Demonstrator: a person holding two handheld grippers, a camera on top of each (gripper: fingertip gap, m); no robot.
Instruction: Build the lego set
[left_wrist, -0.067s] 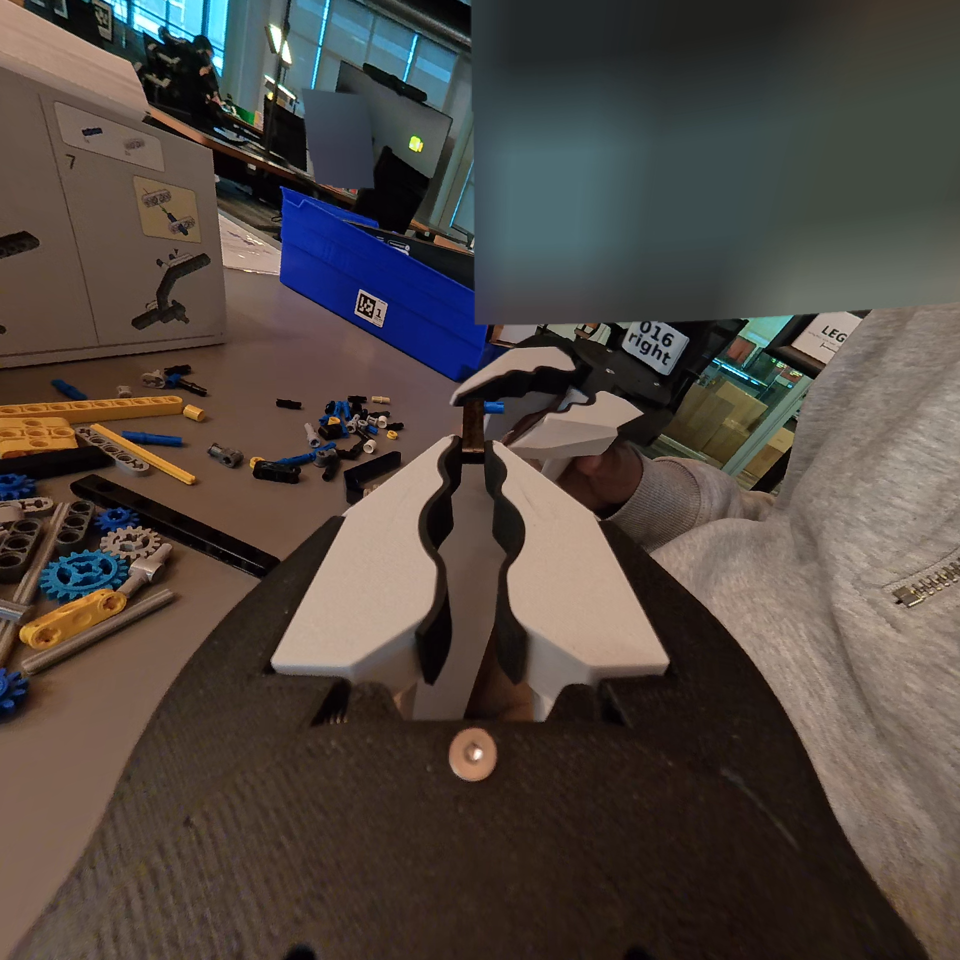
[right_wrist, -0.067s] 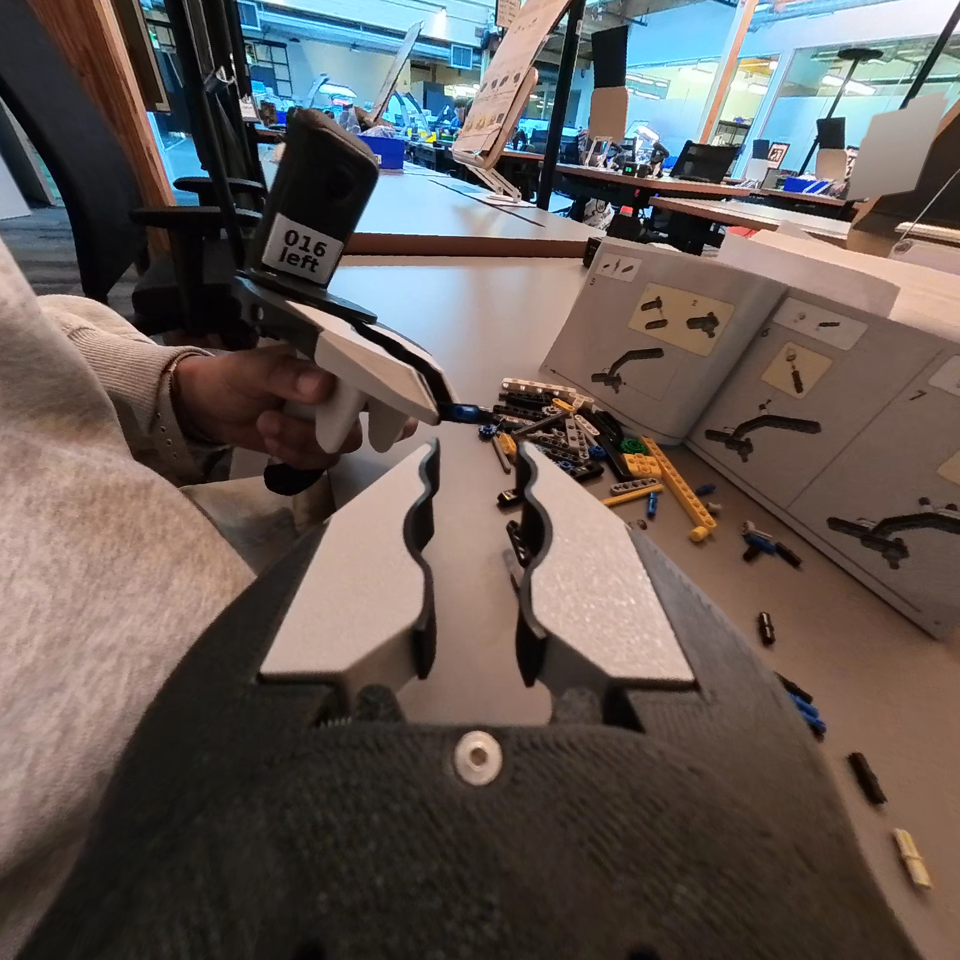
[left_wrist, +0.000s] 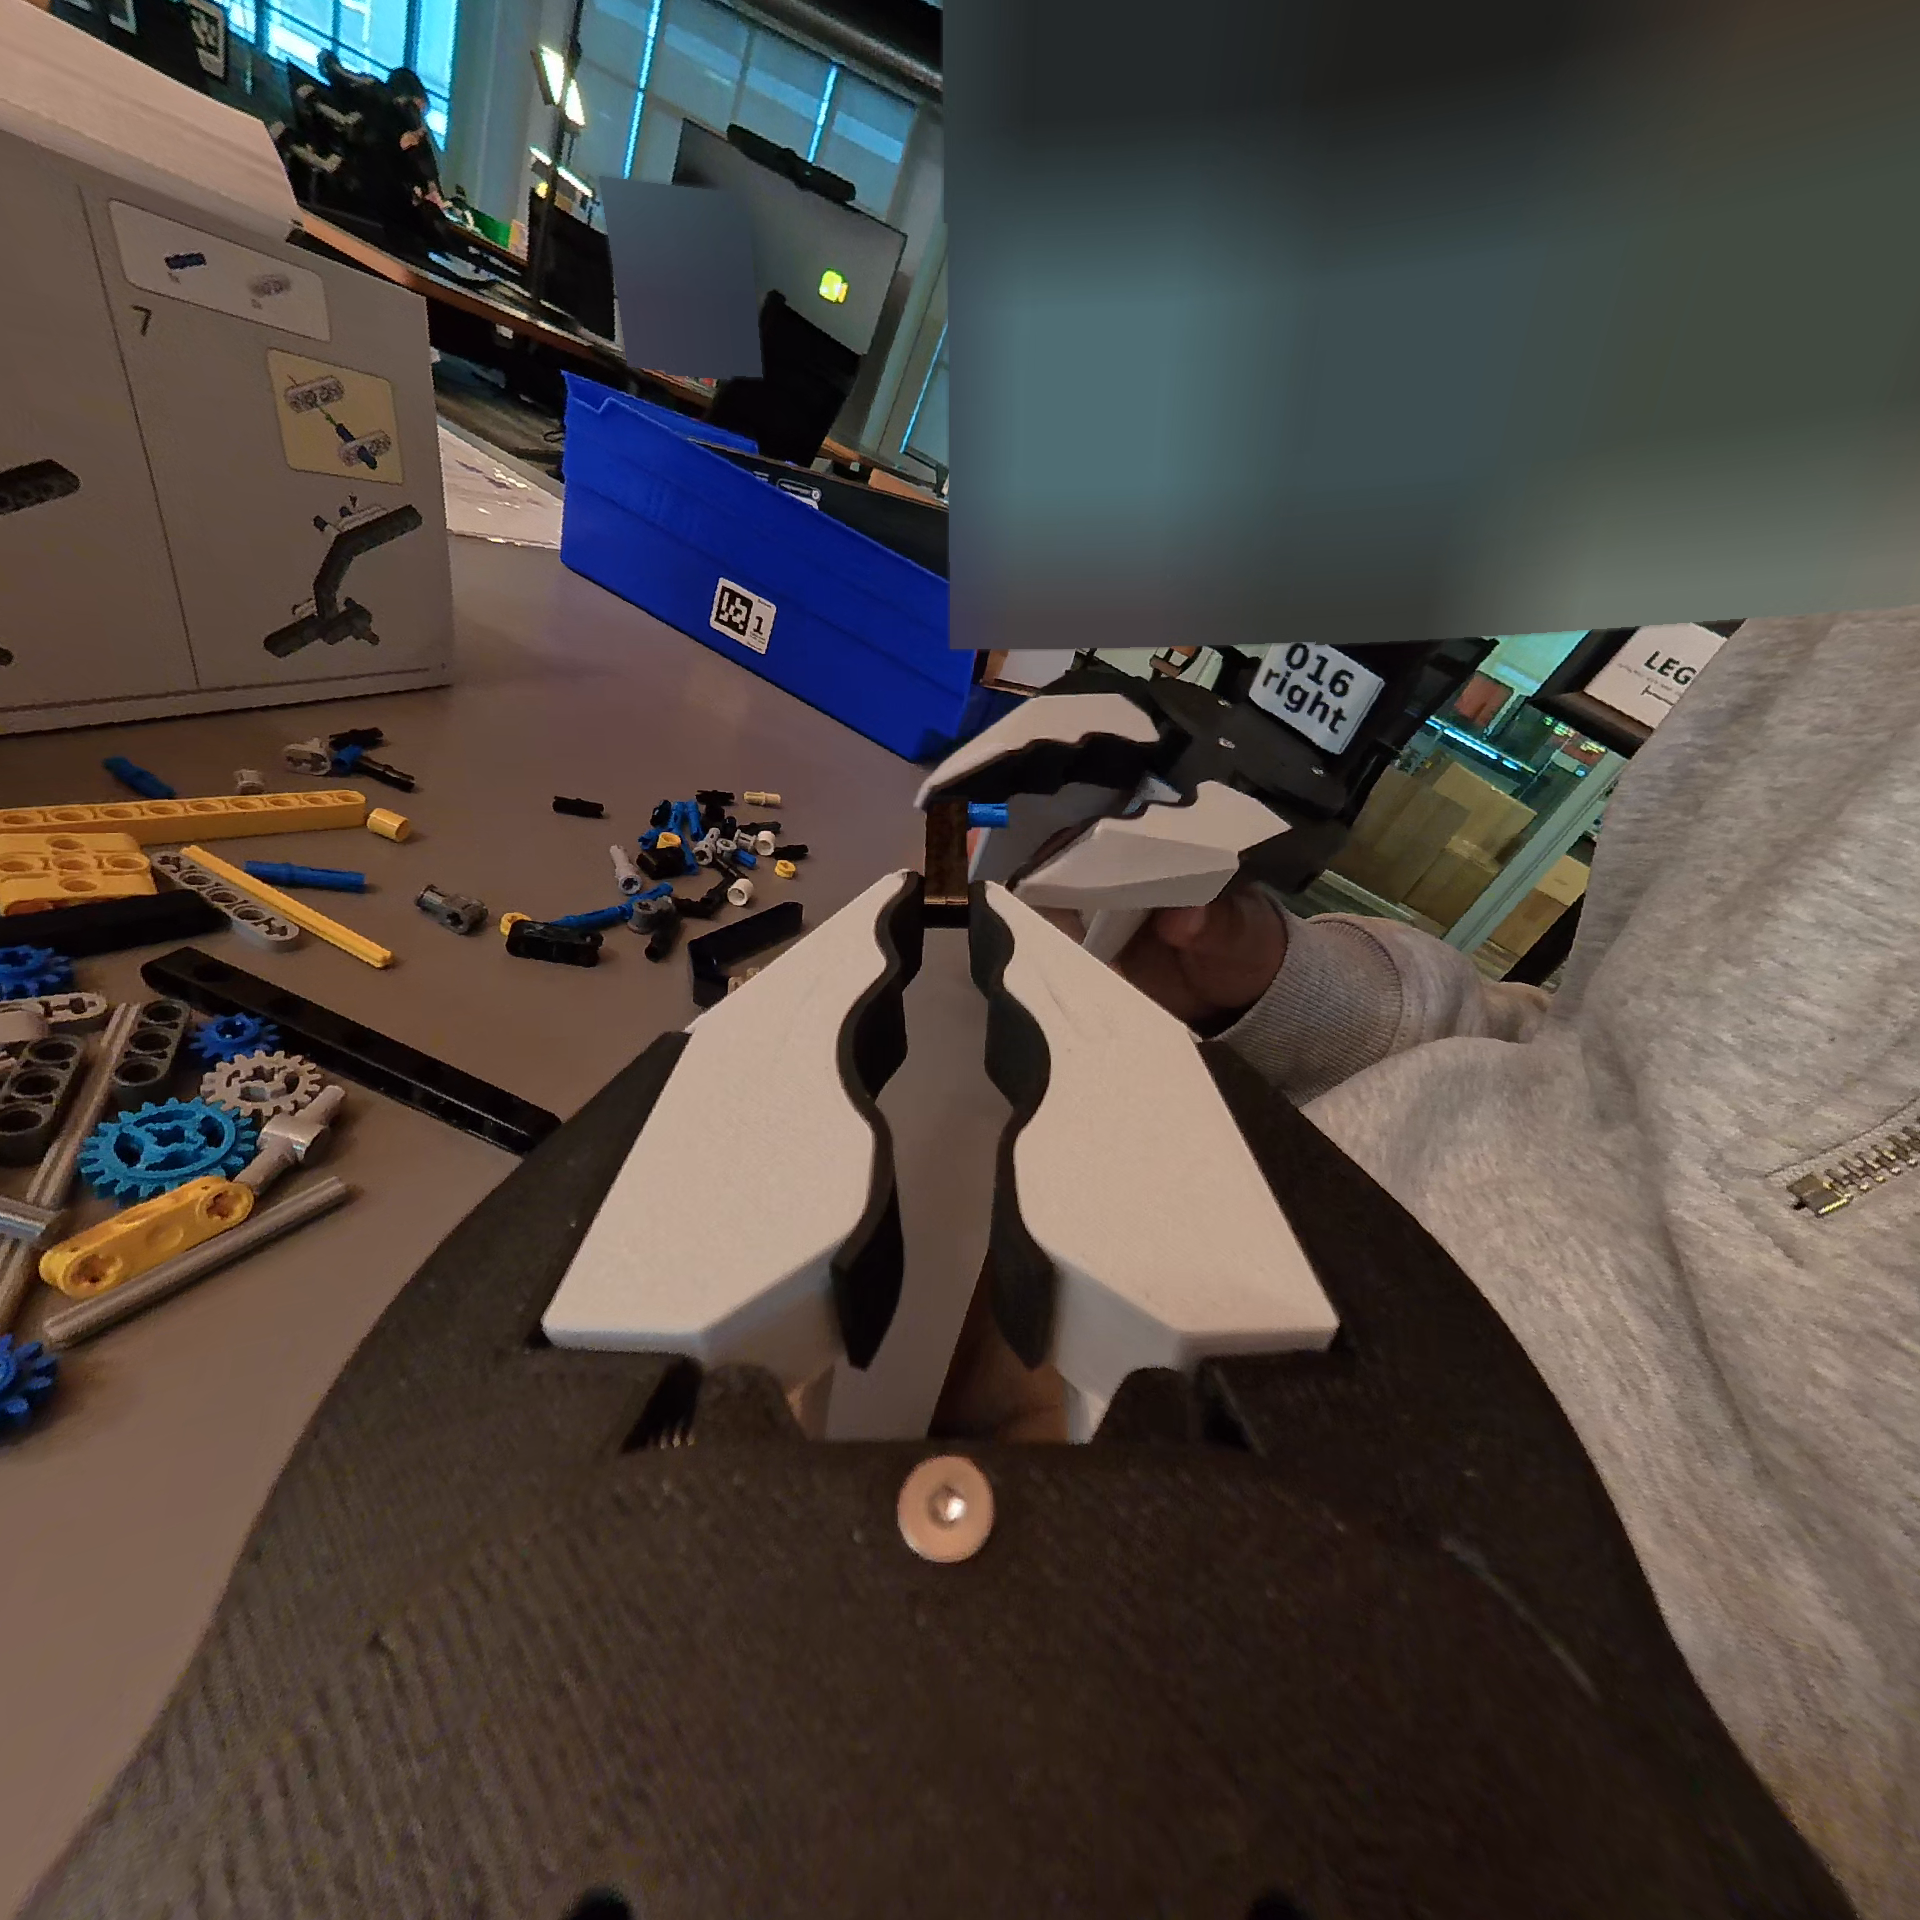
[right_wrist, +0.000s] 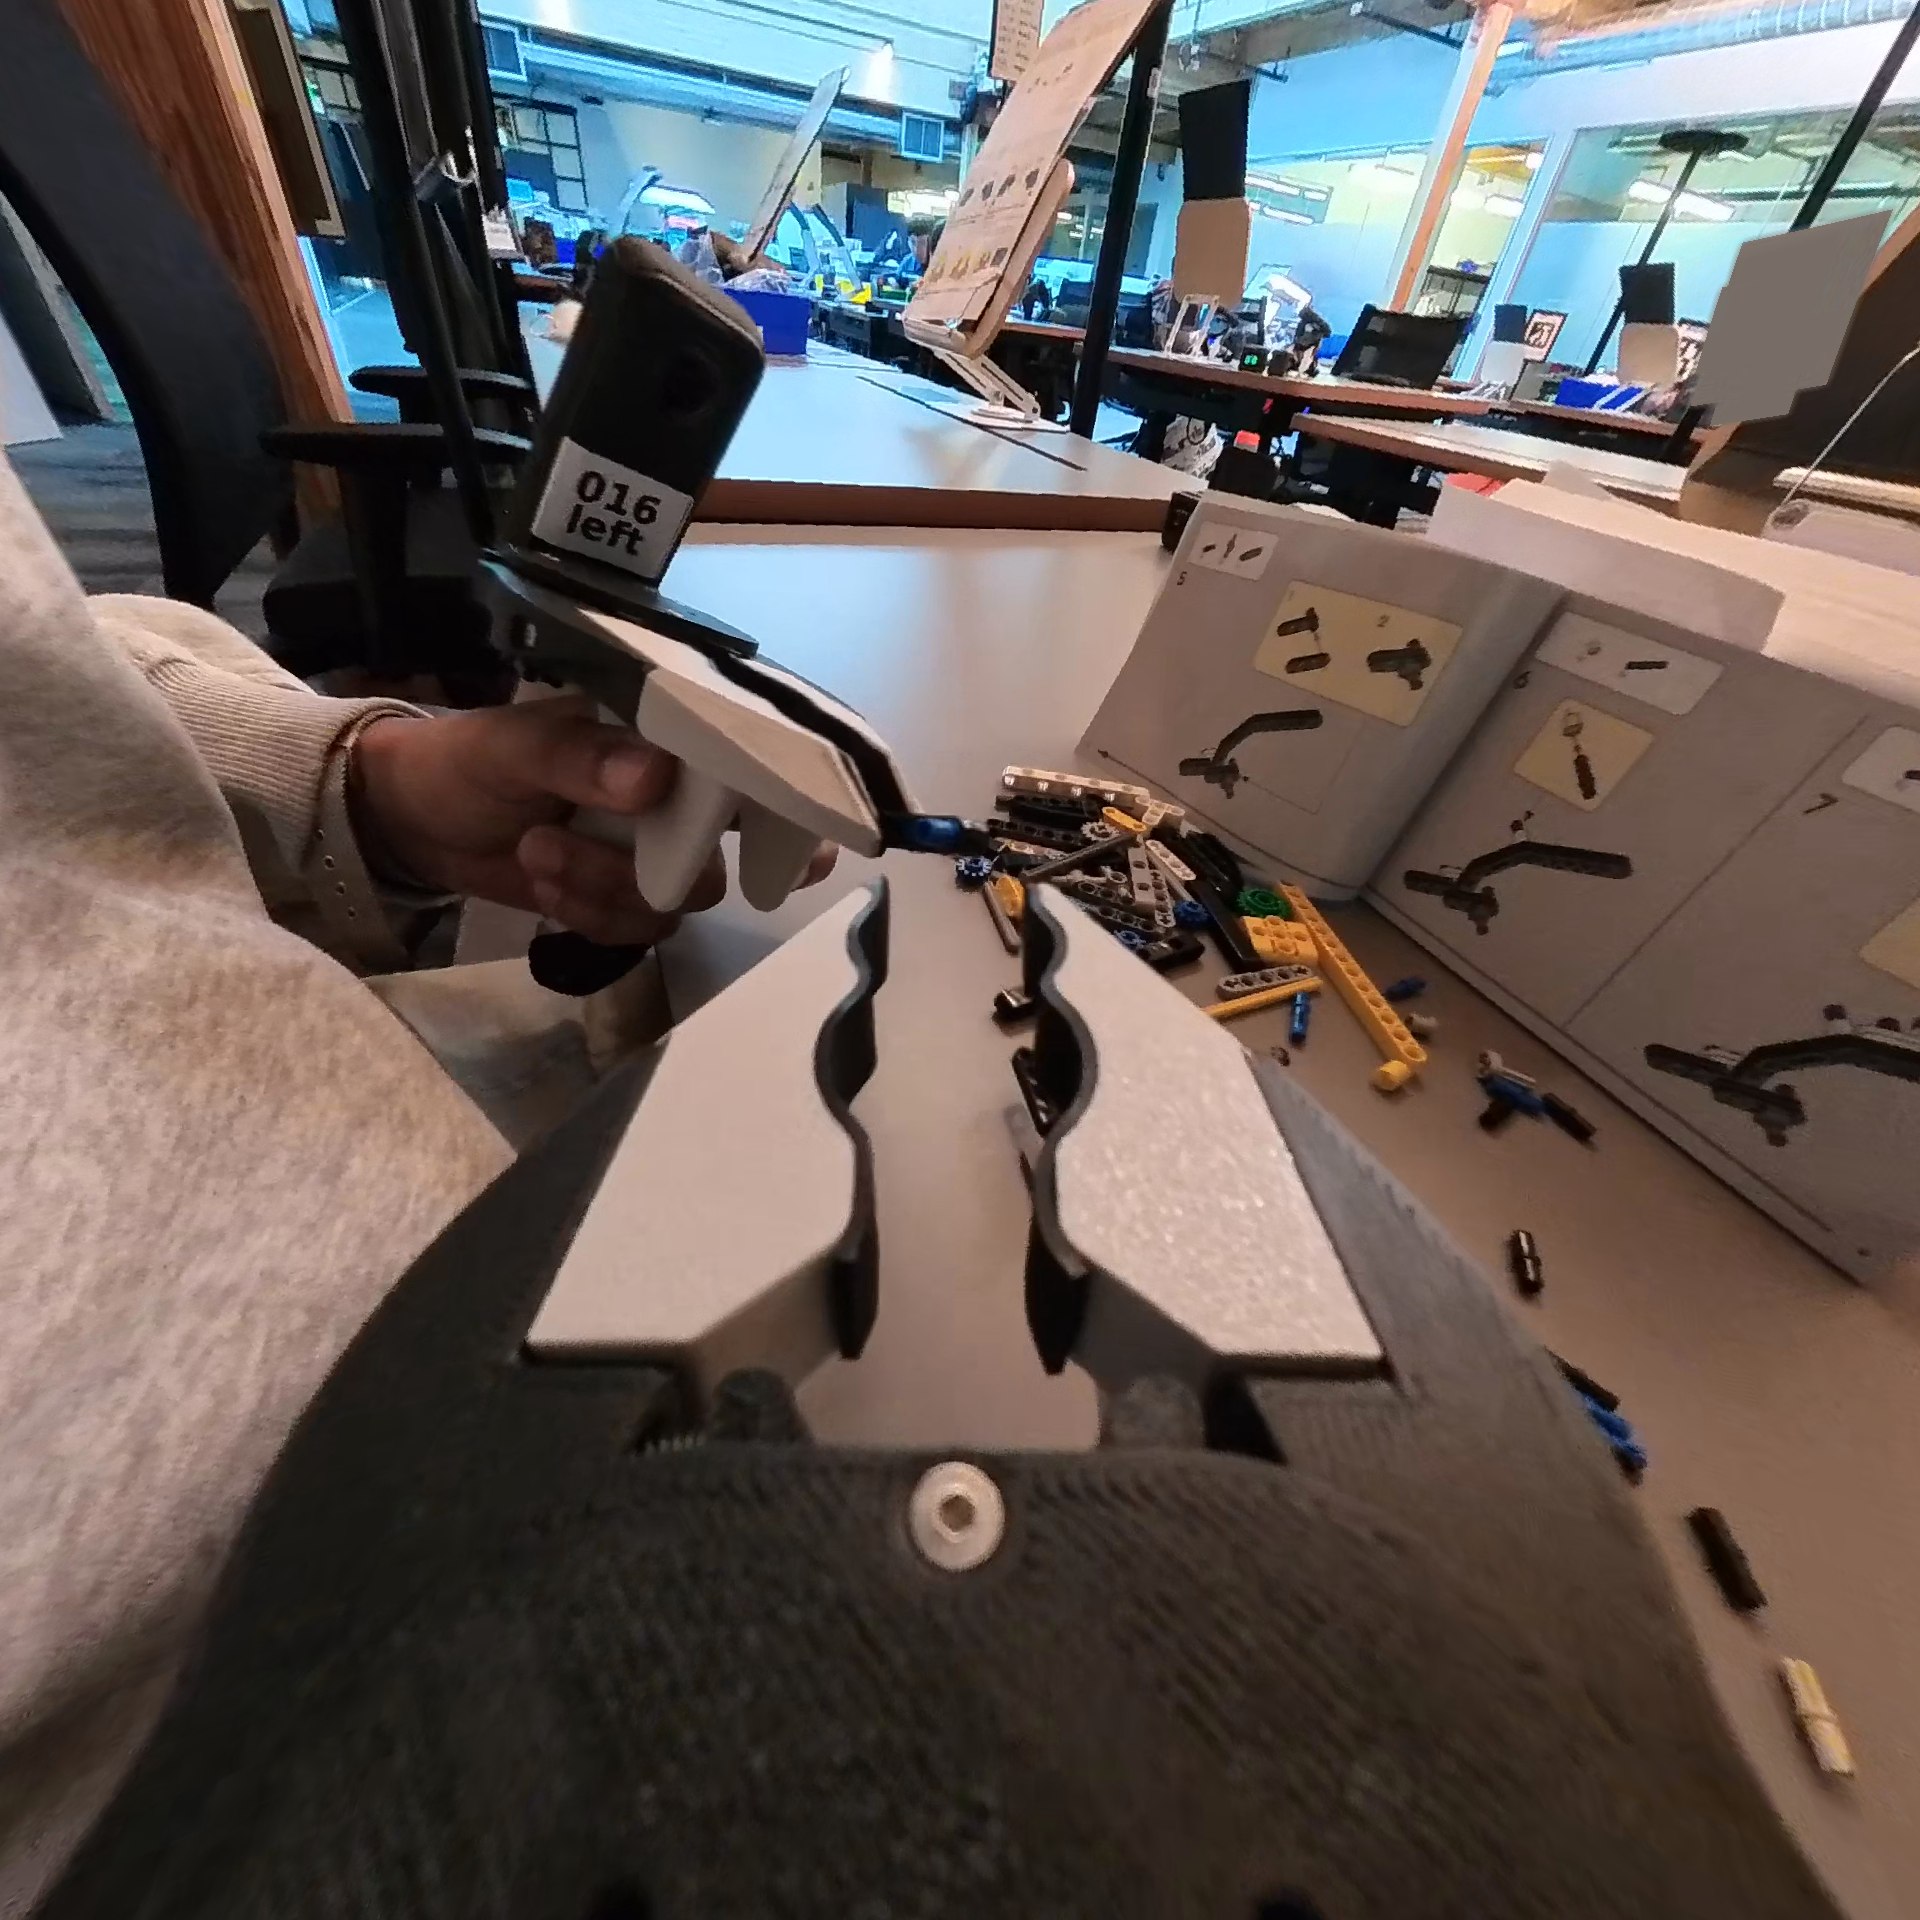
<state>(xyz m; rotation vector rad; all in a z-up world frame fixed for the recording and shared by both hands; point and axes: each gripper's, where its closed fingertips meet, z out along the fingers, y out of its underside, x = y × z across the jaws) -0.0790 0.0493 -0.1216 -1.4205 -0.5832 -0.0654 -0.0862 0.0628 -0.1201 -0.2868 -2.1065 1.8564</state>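
My left gripper (left_wrist: 943, 902) is shut on a small dark Lego piece (left_wrist: 943, 857) that stands up from its tips, with a blue pin (left_wrist: 987, 814) sticking out of its side. It is held above the table. In the right wrist view the left gripper (right_wrist: 883, 831) holds this piece with the blue pin (right_wrist: 930, 829) pointing right. My right gripper (right_wrist: 956, 899) is open and empty, just below and in front of the pin. In the left wrist view the right gripper (left_wrist: 982, 836) has its jaws spread around the pin.
Loose Lego parts lie on the grey table (left_wrist: 582, 727): a small pile (left_wrist: 707, 842), yellow beams (left_wrist: 177, 816), a long black beam (left_wrist: 343, 1049), blue gears (left_wrist: 161, 1143). An upright instruction booklet (right_wrist: 1558, 831) and a blue bin (left_wrist: 748, 592) stand behind. A grey sleeve (left_wrist: 1662, 1247) is to the right.
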